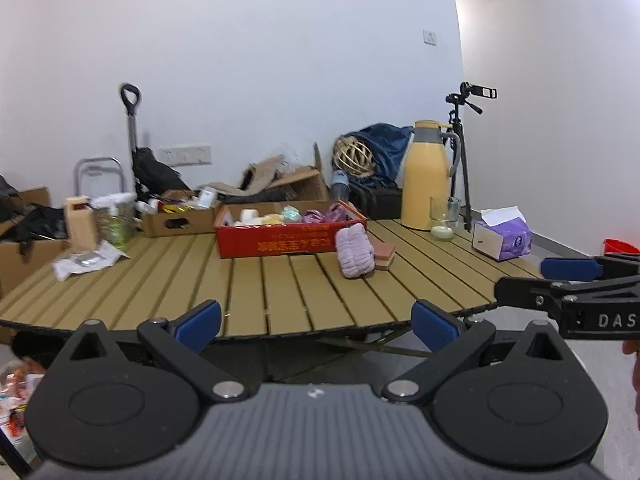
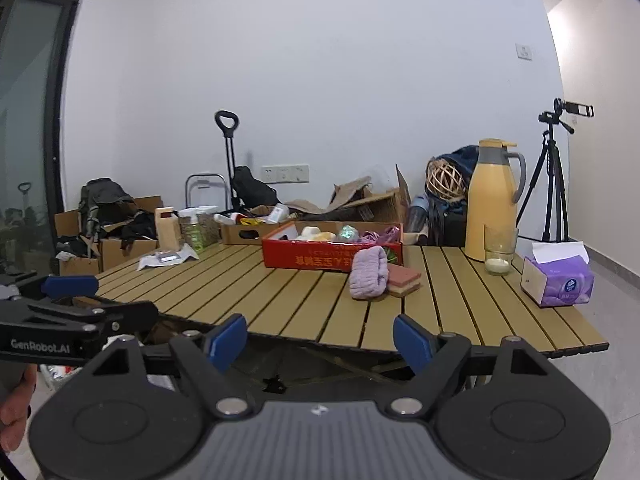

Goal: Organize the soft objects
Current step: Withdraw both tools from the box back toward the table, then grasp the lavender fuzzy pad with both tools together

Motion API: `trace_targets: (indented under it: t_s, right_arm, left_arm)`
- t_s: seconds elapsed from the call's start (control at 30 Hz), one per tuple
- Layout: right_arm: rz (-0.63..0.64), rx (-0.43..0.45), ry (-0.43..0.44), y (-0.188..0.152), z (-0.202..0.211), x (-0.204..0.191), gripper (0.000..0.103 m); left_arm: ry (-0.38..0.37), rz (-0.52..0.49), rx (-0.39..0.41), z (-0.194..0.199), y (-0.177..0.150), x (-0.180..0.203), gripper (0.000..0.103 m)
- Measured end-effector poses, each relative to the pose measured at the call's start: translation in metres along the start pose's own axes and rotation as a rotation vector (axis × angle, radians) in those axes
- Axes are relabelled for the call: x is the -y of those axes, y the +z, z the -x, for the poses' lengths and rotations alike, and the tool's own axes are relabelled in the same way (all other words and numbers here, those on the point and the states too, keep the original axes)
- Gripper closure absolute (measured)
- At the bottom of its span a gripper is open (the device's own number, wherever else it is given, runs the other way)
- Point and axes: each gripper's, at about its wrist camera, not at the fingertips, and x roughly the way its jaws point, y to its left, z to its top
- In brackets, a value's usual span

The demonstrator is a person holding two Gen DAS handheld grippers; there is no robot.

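Note:
A red cardboard box (image 1: 276, 240) (image 2: 320, 260) with several soft items inside stands at the middle back of the slatted table (image 1: 240, 292) (image 2: 280, 300). A lilac fluffy cloth (image 1: 354, 254) (image 2: 369, 272) leans in front of its right end, with a pink and tan sponge (image 1: 385, 255) (image 2: 404, 278) beside it. My left gripper (image 1: 316, 326) is open and empty at the table's near edge. My right gripper (image 2: 320, 344) is open and empty, also short of the near edge. Each gripper shows at the side of the other's view.
A yellow jug (image 1: 426, 176) (image 2: 492, 200), a glass with a candle (image 1: 443, 220) (image 2: 499, 254) and a purple tissue pack (image 1: 504, 236) (image 2: 558, 280) stand at the right. Plastic packaging (image 1: 84, 260), a wooden block and a basket are at the left. Boxes, bags and a tripod (image 2: 554, 176) lie behind.

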Motion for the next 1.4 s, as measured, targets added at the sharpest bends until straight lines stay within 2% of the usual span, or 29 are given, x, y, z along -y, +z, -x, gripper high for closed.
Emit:
trace_targets:
  t_s: [0.13, 0.27, 0.4, 0.53, 0.6, 0.63, 0.67, 0.73, 0.77, 0.8, 0.93, 1.03, 1.1, 1.13, 1.17, 1.2, 1.27, 1.3, 1.33, 1.4]
  right_arm:
    - [-0.048, -0.015, 0.038, 0.022, -0.054, 0.029, 0.032]
    - [-0.086, -0.040, 0.062, 0.050, -0.135, 0.062, 0.033]
    - [-0.018, -0.069, 0.082, 0.071, -0.223, 0.081, 0.033]
    - [-0.041, -0.156, 0.090, 0.089, -0.310, 0.098, 0.034]
    - [-0.006, -0.196, 0.082, 0.093, -0.348, 0.099, 0.036]
    - [0.021, -0.214, 0.083, 0.094, -0.366, 0.099, 0.038]
    - [0.040, -0.231, 0.088, 0.094, -0.380, 0.100, 0.039]
    - [0.052, -0.269, 0.095, 0.092, -0.406, 0.102, 0.055]
    - [0.057, -0.292, 0.097, 0.090, -0.417, 0.103, 0.065]
    - [0.057, -0.312, 0.095, 0.088, -0.425, 0.104, 0.083]
    - [-0.062, -0.294, 0.150, 0.085, -0.428, 0.108, 0.090]
    - [-0.143, -0.267, 0.191, 0.081, -0.427, 0.104, 0.091]
    - [-0.207, -0.267, 0.198, 0.074, -0.427, 0.101, 0.091]
    - [-0.235, -0.263, 0.195, 0.068, -0.427, 0.099, 0.091]
    - [-0.244, -0.254, 0.186, 0.062, -0.426, 0.094, 0.091]
    - [-0.236, -0.246, 0.176, 0.059, -0.426, 0.090, 0.091]
    - [-0.205, -0.272, 0.159, 0.056, -0.429, 0.083, 0.091]
    - [-0.170, -0.271, 0.149, 0.056, -0.427, 0.079, 0.090]
    - [-0.124, -0.264, 0.126, 0.056, -0.424, 0.076, 0.089]
    - [-0.093, -0.253, 0.093, 0.052, -0.420, 0.078, 0.089]
  left_arm:
    - [-0.144, 0.051, -0.066, -0.073, 0.022, -0.008, 0.000]
    - [-0.175, 0.122, -0.115, -0.162, 0.035, -0.017, 0.000]
    - [-0.202, 0.144, -0.166, -0.254, 0.040, -0.020, 0.000]
    - [-0.252, 0.152, -0.244, -0.336, 0.041, -0.012, 0.001]
    - [-0.252, 0.129, -0.265, -0.364, 0.038, -0.004, 0.003]
    - [-0.261, 0.112, -0.264, -0.375, 0.037, -0.003, 0.013]
    - [-0.266, 0.099, -0.269, -0.383, 0.036, -0.003, 0.039]
    - [-0.356, 0.099, -0.303, -0.397, 0.031, -0.014, 0.061]
    - [-0.381, 0.138, -0.317, -0.400, 0.030, -0.025, 0.063]
    - [-0.385, 0.160, -0.322, -0.399, 0.030, -0.035, 0.064]
    - [-0.355, 0.106, -0.239, -0.380, 0.036, -0.069, 0.068]
    - [-0.266, 0.115, -0.223, -0.376, 0.037, -0.095, 0.075]
    - [-0.180, 0.129, -0.228, -0.380, 0.036, -0.110, 0.075]
    - [-0.158, 0.171, -0.234, -0.382, 0.035, -0.119, 0.073]
    - [-0.166, 0.215, -0.246, -0.383, 0.039, -0.126, 0.066]
    - [-0.199, 0.292, -0.280, -0.385, 0.041, -0.136, 0.062]
    - [-0.273, 0.436, -0.337, -0.388, 0.041, -0.149, 0.046]
    - [-0.316, 0.466, -0.348, -0.388, 0.040, -0.149, 0.043]
    - [-0.335, 0.446, -0.354, -0.387, 0.039, -0.142, 0.037]
    - [-0.316, 0.376, -0.381, -0.389, 0.037, -0.123, 0.037]
